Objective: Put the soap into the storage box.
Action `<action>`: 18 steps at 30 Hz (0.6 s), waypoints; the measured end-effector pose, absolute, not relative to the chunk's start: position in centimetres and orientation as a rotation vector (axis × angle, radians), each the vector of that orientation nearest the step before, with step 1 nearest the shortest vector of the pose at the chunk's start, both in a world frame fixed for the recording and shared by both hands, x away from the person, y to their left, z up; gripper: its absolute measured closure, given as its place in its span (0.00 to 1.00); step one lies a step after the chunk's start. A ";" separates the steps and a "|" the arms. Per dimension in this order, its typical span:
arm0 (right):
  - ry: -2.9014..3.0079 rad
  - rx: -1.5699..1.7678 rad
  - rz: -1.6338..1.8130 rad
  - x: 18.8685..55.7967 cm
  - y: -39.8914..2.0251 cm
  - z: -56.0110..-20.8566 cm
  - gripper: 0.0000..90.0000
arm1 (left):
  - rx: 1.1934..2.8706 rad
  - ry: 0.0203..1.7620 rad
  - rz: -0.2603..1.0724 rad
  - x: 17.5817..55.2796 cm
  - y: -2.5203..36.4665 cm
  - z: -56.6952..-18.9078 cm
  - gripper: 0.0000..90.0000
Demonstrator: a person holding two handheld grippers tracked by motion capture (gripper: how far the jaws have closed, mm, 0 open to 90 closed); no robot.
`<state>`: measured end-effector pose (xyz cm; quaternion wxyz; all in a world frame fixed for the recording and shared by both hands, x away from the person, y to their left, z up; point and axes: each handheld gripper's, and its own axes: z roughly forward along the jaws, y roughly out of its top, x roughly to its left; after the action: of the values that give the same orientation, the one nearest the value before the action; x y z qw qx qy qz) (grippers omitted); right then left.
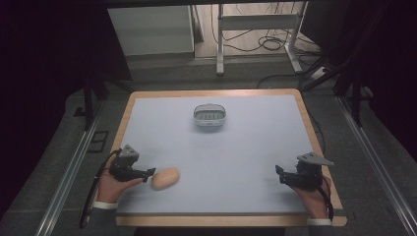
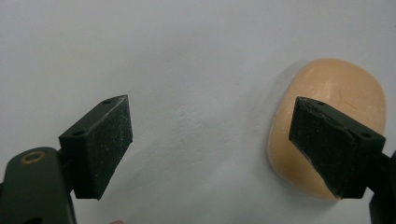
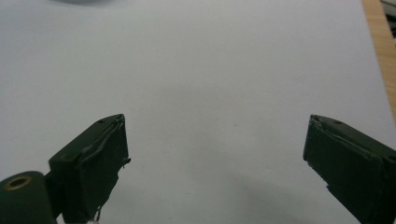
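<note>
The left gripper (image 1: pixel 147 174), fingers released, is lining up on the smooth tan oval soap bar (image 1: pixel 165 178); next it must straddle and clench it. Right gripper (image 1: pixel 281 174) rests with fingers released

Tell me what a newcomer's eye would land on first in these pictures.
First the tan oval bar of soap lying near the table's front left corner, right beside the open left gripper. Next the small grey dish standing alone toward the far middle of the pale table, and the right gripper waiting open at front right.
</note>
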<state>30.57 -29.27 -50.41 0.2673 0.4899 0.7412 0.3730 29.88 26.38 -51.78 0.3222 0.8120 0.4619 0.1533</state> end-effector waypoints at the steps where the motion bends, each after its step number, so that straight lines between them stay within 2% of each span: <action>1: 2.000 1.322 1.007 30.6 -29.3 -50.4 0.08 | 2.132 1.213 0.402 29.9 26.4 -51.8 0.15; 18: 1.967 1.333 1.050 30.1 -30.7 -51.0 0.10 | 2.137 1.292 0.440 29.8 26.8 -51.8 0.15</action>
<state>30.15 -30.68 -51.02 0.2688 0.4942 0.7293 0.3894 29.79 26.75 -51.82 0.2984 0.8043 0.4864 0.1657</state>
